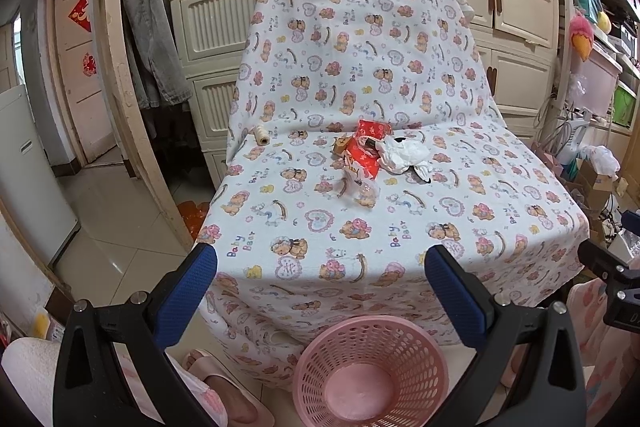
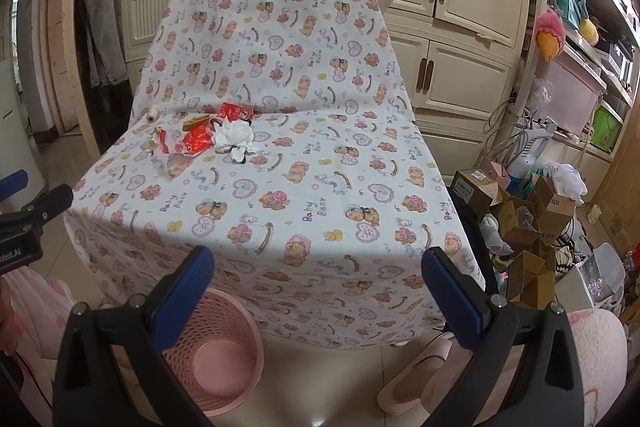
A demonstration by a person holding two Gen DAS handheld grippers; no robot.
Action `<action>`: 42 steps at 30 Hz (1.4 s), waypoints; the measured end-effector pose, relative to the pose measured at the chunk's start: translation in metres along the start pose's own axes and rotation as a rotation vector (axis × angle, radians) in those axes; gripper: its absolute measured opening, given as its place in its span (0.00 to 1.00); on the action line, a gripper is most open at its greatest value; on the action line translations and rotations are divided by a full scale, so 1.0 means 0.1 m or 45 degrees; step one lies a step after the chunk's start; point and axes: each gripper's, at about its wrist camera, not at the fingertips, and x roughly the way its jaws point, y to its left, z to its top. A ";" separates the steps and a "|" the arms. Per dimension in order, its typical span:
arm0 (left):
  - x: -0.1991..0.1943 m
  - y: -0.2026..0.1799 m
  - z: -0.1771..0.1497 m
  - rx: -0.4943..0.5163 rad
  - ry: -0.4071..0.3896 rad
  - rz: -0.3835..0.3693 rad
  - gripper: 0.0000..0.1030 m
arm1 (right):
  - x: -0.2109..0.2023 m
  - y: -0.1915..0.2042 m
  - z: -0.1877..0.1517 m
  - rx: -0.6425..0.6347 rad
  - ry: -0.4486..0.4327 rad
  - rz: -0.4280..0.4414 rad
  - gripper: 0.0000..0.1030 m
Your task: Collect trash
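Note:
A pile of trash lies on a seat covered in bear-print cloth (image 1: pixel 400 227): red wrappers (image 1: pixel 366 147) (image 2: pixel 198 141), a crumpled white tissue (image 1: pixel 402 153) (image 2: pixel 234 139), a clear plastic wrapper (image 1: pixel 358 189) (image 2: pixel 168 163) and a small brown box (image 1: pixel 340 146) (image 2: pixel 195 123). A pink mesh basket (image 1: pixel 372 371) (image 2: pixel 216 347) stands on the floor in front of the seat, with nothing in it. My left gripper (image 1: pixel 320 267) is open above the basket, short of the seat's front edge. My right gripper (image 2: pixel 318 267) is open too, over the draped front of the cloth. Neither holds anything.
A spool of cream thread (image 1: pixel 259 135) (image 2: pixel 152 115) sits at the seat's back left. Cream cabinets (image 1: pixel 520 7) rise behind. Cardboard boxes and clutter (image 2: pixel 532 227) crowd the floor on the right. A person's slippered feet (image 1: pixel 224 387) (image 2: pixel 416 375) flank the basket. A wooden door frame (image 1: pixel 120 67) stands left.

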 end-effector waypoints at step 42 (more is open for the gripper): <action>0.64 0.16 0.92 -0.013 0.112 -0.045 0.37 | 0.39 -0.03 0.90 0.110 0.117 0.391 0.10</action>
